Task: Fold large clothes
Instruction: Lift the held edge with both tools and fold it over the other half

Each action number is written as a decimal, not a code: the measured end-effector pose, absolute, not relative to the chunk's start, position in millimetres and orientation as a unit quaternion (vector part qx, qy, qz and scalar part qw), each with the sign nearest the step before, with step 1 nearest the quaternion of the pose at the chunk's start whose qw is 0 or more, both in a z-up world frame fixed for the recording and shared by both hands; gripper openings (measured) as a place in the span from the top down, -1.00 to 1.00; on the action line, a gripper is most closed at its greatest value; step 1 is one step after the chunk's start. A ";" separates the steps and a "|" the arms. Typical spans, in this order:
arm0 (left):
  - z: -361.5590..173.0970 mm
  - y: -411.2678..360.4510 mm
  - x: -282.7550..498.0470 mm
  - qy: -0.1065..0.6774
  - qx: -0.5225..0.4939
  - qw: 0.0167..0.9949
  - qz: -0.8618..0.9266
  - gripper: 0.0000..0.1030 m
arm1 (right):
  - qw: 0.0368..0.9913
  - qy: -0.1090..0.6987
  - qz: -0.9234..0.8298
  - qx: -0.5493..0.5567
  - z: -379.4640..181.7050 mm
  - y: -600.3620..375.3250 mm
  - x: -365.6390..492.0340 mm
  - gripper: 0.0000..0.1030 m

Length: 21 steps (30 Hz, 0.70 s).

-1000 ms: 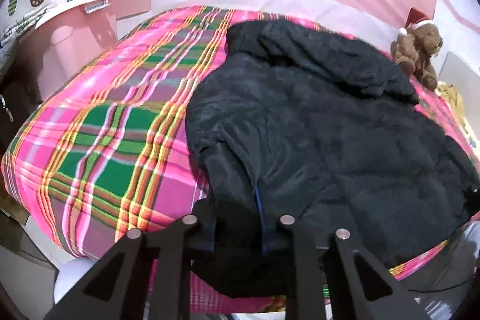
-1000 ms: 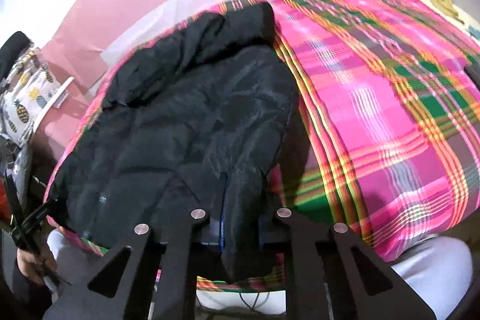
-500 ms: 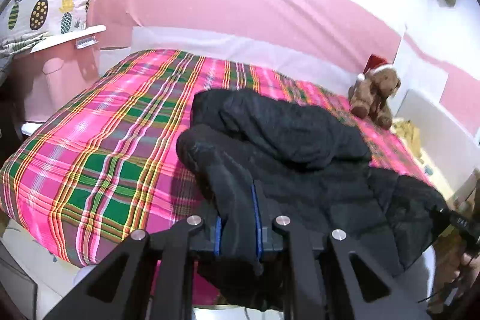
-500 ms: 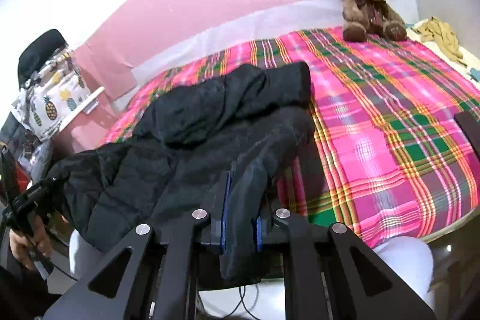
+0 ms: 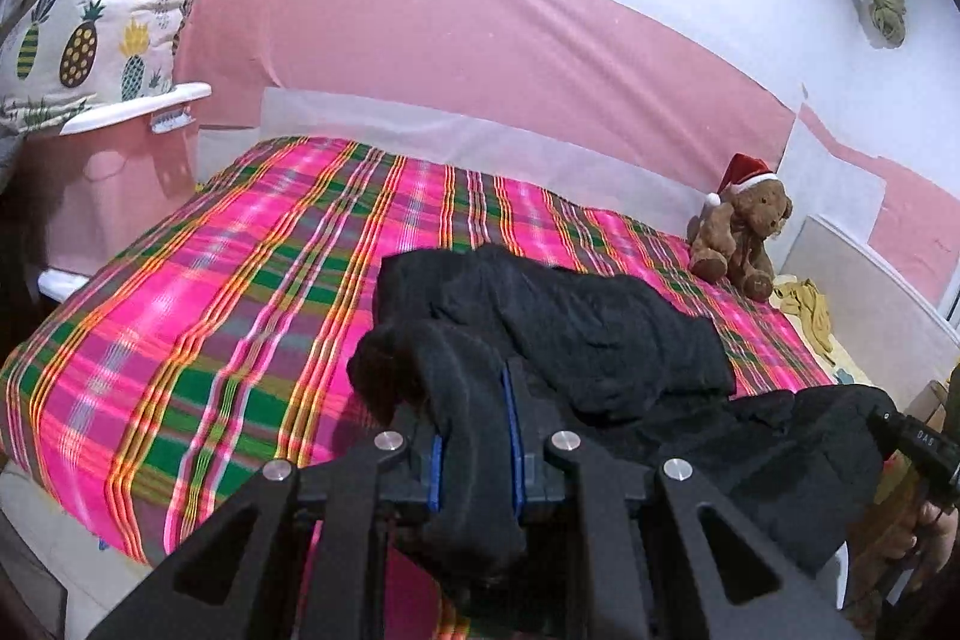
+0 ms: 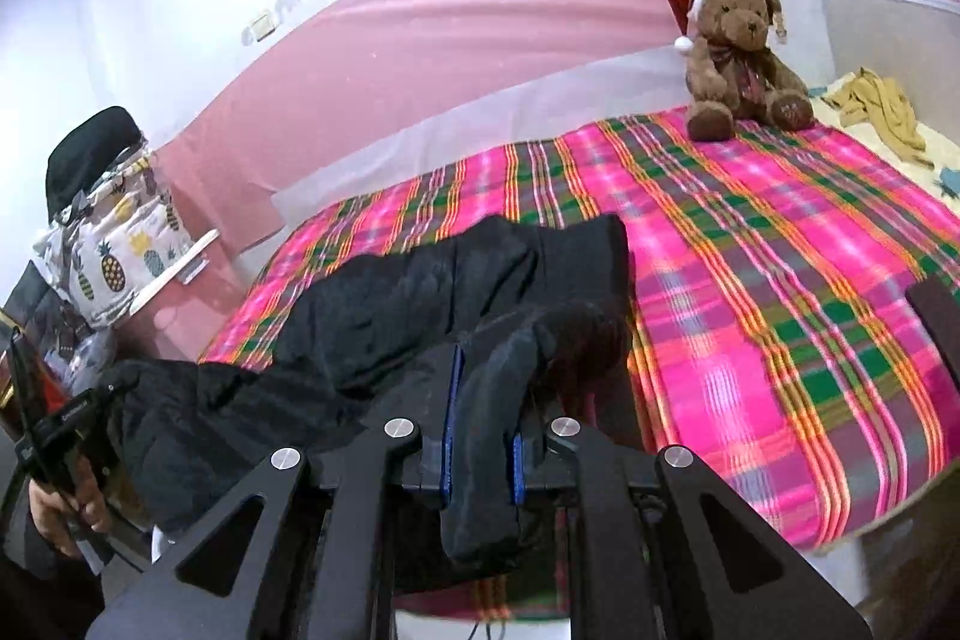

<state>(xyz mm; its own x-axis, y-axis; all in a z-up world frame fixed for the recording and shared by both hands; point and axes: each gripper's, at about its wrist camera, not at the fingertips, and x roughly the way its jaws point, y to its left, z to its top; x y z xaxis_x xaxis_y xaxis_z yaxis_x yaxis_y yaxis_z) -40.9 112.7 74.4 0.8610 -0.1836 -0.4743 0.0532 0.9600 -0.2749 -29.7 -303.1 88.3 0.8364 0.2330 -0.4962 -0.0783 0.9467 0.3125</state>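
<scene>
A large black padded jacket (image 5: 576, 334) lies on the near part of a bed with a pink, green and yellow plaid sheet (image 5: 228, 298). My left gripper (image 5: 477, 436) is shut on a thick fold of the jacket's near edge, lifted off the bed. The same jacket (image 6: 432, 292) fills the right wrist view, where my right gripper (image 6: 483, 424) is shut on another fold of that edge. The cloth between the two grips hangs in a sag. Each view shows the other gripper at its side edge, held in a hand.
A brown teddy bear (image 6: 738, 58) in a red Santa hat sits at the bed's far corner. A yellow garment (image 6: 882, 112) lies beyond it. A pineapple-print bag (image 5: 90, 40) stands on a pink unit left of the bed. A pink panel (image 5: 480, 58) backs the bed.
Both grippers have risen with the jacket's near edge, lifting it off the bed. The views have tilted up, so the wall and the far part of the bed now show.
</scene>
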 end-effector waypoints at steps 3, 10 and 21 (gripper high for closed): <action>82.8 112.8 -23.8 0.248 -0.120 0.959 -0.062 0.69 | 0.952 0.265 0.082 0.132 97.4 -304.0 -12.8 0.75; 102.5 118.8 32.6 0.238 -0.118 0.963 -0.054 0.68 | 0.957 0.252 0.070 0.125 113.5 -309.7 38.7 0.75; 110.4 114.6 104.6 0.240 -0.105 0.964 -0.039 0.68 | 0.957 0.258 0.057 0.117 119.2 -313.3 102.2 0.75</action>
<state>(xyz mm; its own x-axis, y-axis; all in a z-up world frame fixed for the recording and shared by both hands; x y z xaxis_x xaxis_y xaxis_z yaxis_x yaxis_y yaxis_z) 104.6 114.6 110.4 0.8813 -0.1268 -0.4553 0.0254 0.9747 -0.2222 102.2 -313.3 119.2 0.8599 0.1700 -0.4814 -0.0488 0.9660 0.2540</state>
